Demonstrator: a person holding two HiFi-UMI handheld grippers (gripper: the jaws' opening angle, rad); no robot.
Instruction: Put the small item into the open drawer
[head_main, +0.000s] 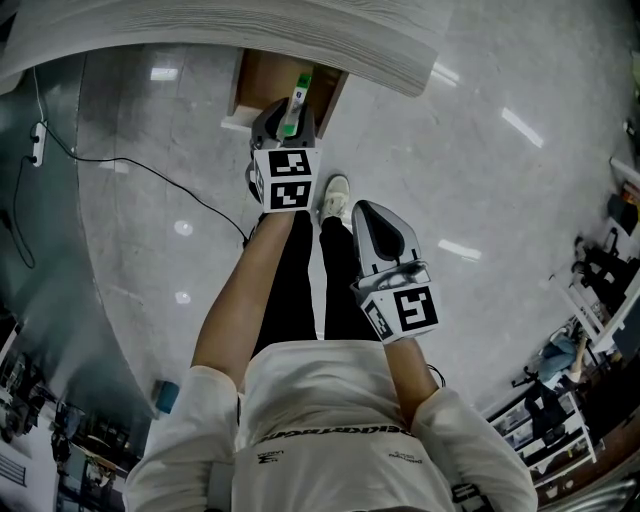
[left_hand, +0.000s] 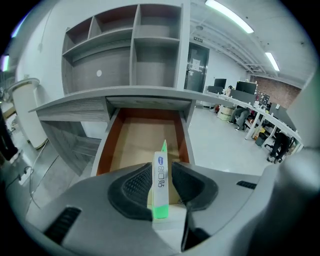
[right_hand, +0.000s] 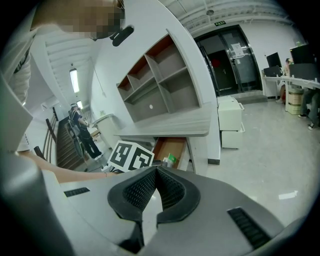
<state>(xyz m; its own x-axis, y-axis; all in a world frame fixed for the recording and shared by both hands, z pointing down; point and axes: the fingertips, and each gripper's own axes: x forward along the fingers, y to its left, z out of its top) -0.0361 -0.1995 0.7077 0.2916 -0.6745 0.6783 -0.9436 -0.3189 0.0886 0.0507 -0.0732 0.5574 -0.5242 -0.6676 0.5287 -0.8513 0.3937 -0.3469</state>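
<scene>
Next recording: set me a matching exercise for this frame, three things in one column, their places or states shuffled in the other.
Things:
1. small item
2. right gripper
3. drawer

Places or states:
A. pulled open under the desk top
B. jaws together, nothing between them
C. between the jaws of the left gripper

Pairs: 1-C, 2-B, 3-A.

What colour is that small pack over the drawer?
White pack with green ends; best in left gripper view.
</scene>
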